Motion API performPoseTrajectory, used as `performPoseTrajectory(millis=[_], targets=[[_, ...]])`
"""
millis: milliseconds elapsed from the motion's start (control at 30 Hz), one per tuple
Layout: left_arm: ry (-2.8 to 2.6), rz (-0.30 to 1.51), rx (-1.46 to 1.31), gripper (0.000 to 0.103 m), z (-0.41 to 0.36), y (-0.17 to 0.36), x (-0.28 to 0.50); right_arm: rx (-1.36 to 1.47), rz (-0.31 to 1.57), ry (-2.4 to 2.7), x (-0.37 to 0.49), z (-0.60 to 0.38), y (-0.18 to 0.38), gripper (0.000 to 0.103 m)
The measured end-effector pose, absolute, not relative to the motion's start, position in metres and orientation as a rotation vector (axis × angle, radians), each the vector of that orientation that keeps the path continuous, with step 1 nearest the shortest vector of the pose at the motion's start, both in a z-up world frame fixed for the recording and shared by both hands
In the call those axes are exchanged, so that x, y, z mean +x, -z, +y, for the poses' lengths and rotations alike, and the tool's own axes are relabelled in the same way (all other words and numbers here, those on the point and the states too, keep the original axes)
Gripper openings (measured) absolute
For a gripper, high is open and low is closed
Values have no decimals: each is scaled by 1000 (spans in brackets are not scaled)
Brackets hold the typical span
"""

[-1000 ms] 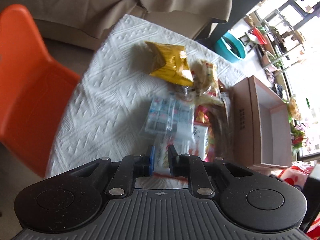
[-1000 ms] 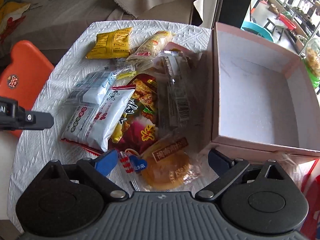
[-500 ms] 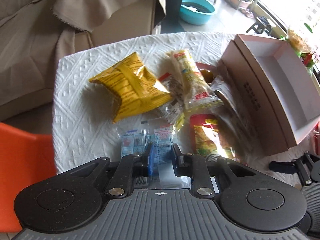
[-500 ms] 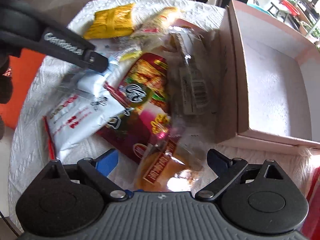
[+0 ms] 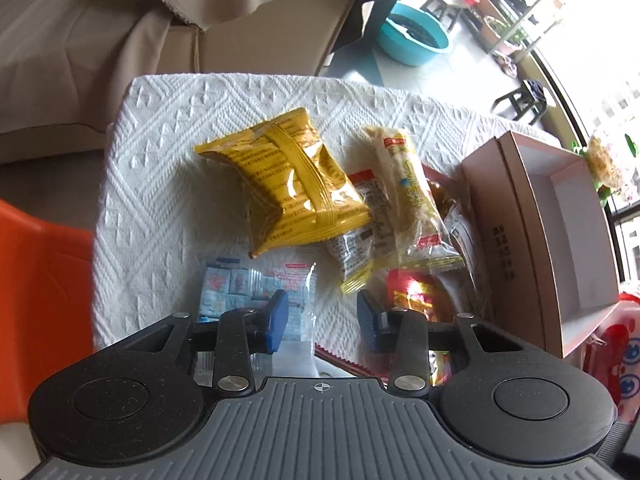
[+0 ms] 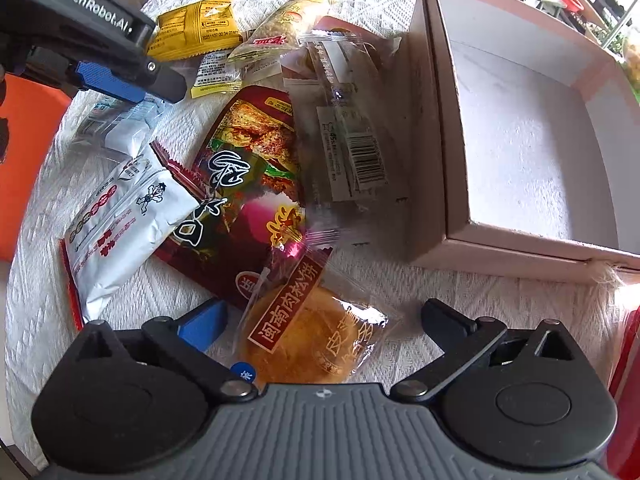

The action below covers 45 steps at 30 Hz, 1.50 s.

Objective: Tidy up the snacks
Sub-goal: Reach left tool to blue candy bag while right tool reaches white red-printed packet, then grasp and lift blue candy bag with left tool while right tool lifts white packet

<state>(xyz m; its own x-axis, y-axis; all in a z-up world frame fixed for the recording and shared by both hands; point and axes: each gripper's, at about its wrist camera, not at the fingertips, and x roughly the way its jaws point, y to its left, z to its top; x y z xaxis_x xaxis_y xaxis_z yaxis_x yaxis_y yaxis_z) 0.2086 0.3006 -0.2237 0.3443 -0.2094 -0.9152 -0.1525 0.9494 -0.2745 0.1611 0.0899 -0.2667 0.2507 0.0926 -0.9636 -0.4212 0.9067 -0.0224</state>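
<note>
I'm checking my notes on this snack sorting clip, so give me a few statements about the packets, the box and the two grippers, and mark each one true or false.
1. The pink cardboard box holds no snacks. True.
2. The right gripper is shut on the clear-wrapped round golden pastry. False: its jaws stand wide open, with the pastry lying between them on the table.
3. The crinkled yellow foil packet lies on the white patterned cloth. True.
4. The left gripper is clamped on the yellow packet. False: it is open, above the clear bag of small blue-and-white packets.
5. The dark red printed snack bag is inside the box. False: it lies on the cloth beside it.
</note>
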Motion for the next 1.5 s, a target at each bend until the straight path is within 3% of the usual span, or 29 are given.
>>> performPoseTrajectory(millis=[267, 367, 533, 633, 700, 767, 833, 933, 1100, 1267, 1333, 1367, 1433, 1500], targets=[[42, 1195, -243, 42, 312, 228, 205, -290, 1229, -360, 146, 86, 270, 103], [12, 1181, -126, 38, 300, 228, 210, -286, 1203, -364, 140, 82, 269, 103], [0, 1187, 28, 40, 280, 229, 204, -283, 1187, -366, 132, 78, 270, 103], [60, 1181, 5, 62, 273, 232, 202, -280, 1172, -367, 127, 76, 270, 103], [99, 1178, -3, 83, 270, 234, 202, -280, 1161, -369, 125, 74, 266, 103], [134, 1169, -30, 94, 268, 237, 200, -280, 1155, -372, 124, 73, 265, 103], [133, 1153, -18, 91, 266, 236, 195, -281, 1149, -375, 123, 72, 264, 103], [32, 1142, 14, 78, 276, 233, 184, -284, 1147, -381, 122, 72, 263, 103], [-47, 1200, -108, 80, 303, 247, 189, -279, 1136, -384, 120, 70, 262, 103], [-54, 1182, -110, 95, 296, 253, 207, -260, 1131, -368, 118, 67, 262, 103], [-67, 1190, -128, 89, 297, 250, 208, -273, 1143, -382, 120, 68, 262, 103], [-76, 1186, -135, 69, 299, 246, 205, -281, 1159, -391, 122, 68, 261, 103], [-83, 1162, -180, 64, 307, 235, 189, -309, 1217, -409, 128, 70, 259, 102], [-113, 1144, -245, 64, 314, 222, 165, -268, 1256, -369, 128, 64, 252, 94]])
